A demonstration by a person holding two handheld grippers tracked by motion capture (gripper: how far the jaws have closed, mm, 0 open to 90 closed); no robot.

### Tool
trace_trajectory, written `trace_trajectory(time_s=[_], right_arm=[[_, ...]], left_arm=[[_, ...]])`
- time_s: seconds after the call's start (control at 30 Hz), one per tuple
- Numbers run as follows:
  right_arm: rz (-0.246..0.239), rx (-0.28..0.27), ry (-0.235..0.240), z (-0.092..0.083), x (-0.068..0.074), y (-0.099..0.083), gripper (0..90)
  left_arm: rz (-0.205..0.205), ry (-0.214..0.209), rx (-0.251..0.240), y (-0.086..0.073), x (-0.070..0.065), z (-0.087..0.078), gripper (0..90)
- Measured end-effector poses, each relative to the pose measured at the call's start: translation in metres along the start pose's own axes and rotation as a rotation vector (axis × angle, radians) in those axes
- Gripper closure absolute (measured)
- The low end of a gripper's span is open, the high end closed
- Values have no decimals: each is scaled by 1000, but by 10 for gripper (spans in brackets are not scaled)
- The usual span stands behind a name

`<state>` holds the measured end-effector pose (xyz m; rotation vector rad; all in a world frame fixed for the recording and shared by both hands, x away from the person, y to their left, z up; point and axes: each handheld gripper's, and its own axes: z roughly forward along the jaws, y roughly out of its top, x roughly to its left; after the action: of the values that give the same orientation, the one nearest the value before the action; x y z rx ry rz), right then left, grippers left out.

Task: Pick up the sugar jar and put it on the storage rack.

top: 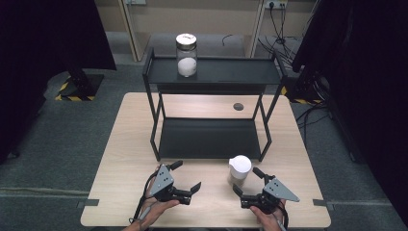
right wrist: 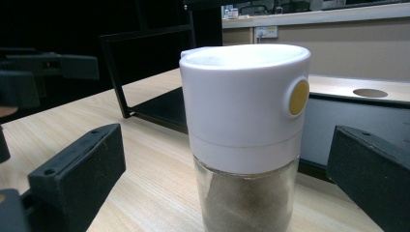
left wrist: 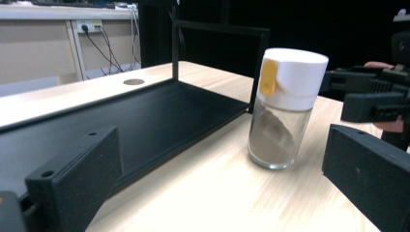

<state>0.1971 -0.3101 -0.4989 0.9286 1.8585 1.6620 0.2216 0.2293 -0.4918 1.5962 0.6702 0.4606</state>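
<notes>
A glass shaker jar with a white lid and a yellow button (top: 239, 170) (left wrist: 284, 108) (right wrist: 246, 133) stands upright on the wooden table, just in front of the black shelf rack (top: 211, 72). It holds brownish powder. My right gripper (top: 248, 181) (right wrist: 227, 193) is open at the jar's near right, its jaws on either side of the jar, not touching. My left gripper (top: 186, 176) (left wrist: 222, 193) is open to the jar's left, pointing toward it, with nothing between its jaws. A second glass jar with white contents (top: 186, 55) stands on the rack's top shelf, left side.
The rack's lower tray (top: 209, 138) (left wrist: 121, 116) lies bare on the table behind the shaker. A round cable hole (top: 238, 106) sits in the tabletop at the back. Cables (top: 284, 38) and dark curtains flank the table.
</notes>
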Motion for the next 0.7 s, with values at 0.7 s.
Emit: trace_trajectory(time_s=[0.7], right_arm=[[2, -4, 3, -1, -2, -1, 6]], left_arm=[[28, 8, -14, -16, 4, -8, 2]])
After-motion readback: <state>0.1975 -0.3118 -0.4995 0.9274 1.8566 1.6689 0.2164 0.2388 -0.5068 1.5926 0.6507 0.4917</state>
